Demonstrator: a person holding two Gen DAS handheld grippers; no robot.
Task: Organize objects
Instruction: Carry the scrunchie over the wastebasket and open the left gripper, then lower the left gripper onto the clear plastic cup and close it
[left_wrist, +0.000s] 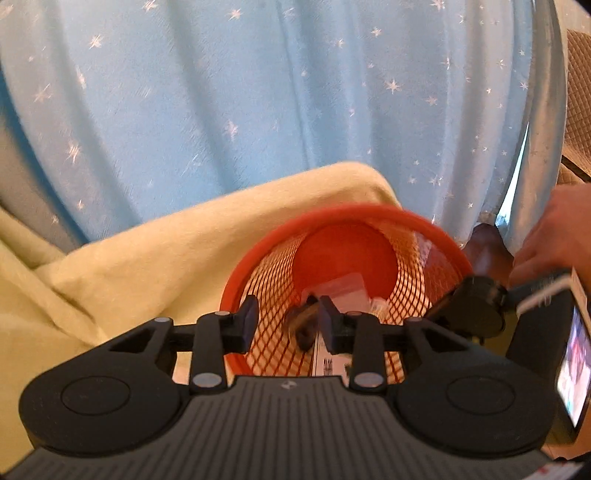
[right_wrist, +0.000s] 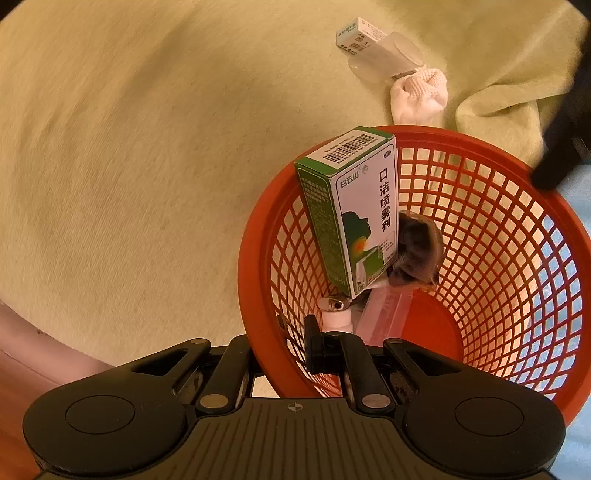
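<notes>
A red mesh basket (right_wrist: 517, 258) lies tilted on a pale green blanket (right_wrist: 147, 166). It holds a green and white medicine box (right_wrist: 354, 214), a dark scrunchie-like item (right_wrist: 417, 251), a small white bottle (right_wrist: 336, 314) and a clear packet (right_wrist: 384, 314). My right gripper (right_wrist: 280, 343) is shut on the basket's near rim, one finger inside and one outside. In the left wrist view the basket (left_wrist: 258, 251) is seen mouth-on. My left gripper (left_wrist: 288, 325) is open just above its rim, with the dark item (left_wrist: 306, 328) beside the right finger.
A white sock (right_wrist: 417, 96), a clear cup (right_wrist: 388, 55) and a small white box (right_wrist: 358, 33) lie on the blanket beyond the basket. A blue star-patterned curtain (left_wrist: 277, 92) hangs behind. The other hand and gripper (left_wrist: 480, 306) are at the basket's right.
</notes>
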